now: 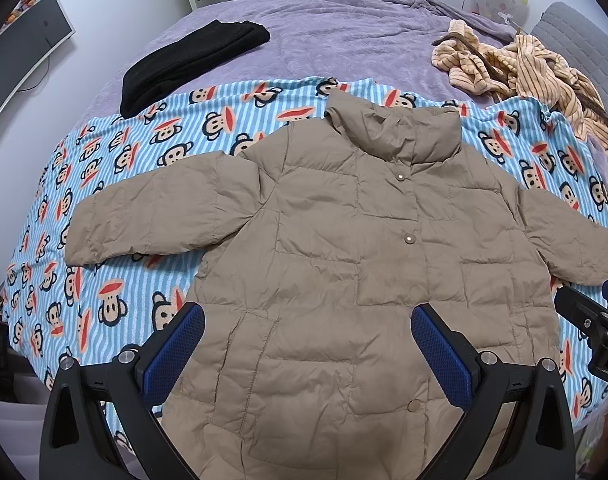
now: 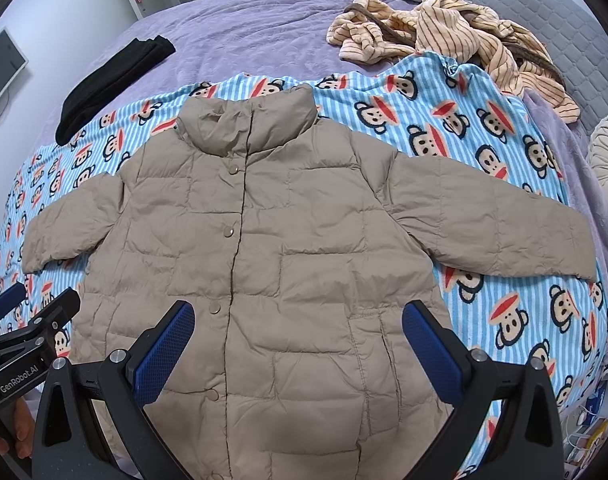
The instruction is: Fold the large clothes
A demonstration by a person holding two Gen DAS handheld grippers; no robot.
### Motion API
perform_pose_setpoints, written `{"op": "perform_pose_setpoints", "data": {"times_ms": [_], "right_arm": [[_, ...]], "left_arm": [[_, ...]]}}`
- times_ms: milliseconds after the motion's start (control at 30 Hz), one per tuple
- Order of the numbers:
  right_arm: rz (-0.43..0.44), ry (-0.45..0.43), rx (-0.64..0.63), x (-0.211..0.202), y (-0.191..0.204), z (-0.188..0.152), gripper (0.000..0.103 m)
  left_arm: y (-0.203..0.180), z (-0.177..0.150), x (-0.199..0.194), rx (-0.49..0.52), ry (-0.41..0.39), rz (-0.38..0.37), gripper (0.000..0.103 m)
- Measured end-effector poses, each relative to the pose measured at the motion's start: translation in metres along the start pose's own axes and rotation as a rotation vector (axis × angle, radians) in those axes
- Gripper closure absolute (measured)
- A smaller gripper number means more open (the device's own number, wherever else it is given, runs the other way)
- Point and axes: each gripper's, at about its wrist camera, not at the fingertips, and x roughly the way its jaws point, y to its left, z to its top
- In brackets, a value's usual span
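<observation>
Jacket [image 1: 344, 264] flat on blanket [image 1: 115, 152]; both tongs empty, wide.

Both wrist views near, above bed foot, facing headboard; share jacket [image 1: 344, 260] [image 2: 263, 260], left view further left

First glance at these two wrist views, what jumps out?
A tan puffer jacket lies spread flat, front up, both sleeves out, filling the middle of the bed on a blue-striped monkey-print blanket. Both the left gripper and right gripper hover open over its lower half, holding nothing. Farther back on the purple bedspread, a folded black garment sits to the left and a crumpled striped orange garment to the right.
</observation>
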Motion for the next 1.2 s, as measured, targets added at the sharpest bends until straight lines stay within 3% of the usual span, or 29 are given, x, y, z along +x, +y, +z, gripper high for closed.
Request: {"op": "perform_pose_setpoints", "data": {"times_ms": [1200], "right_arm": [[-0.001, 0.0, 0.002, 0.0005, 0.0013, 0.0009, 0.0]], "left_arm": [[0.0007, -0.0014, 0.0044, -0.002, 0.006, -0.001, 0.0]]}}
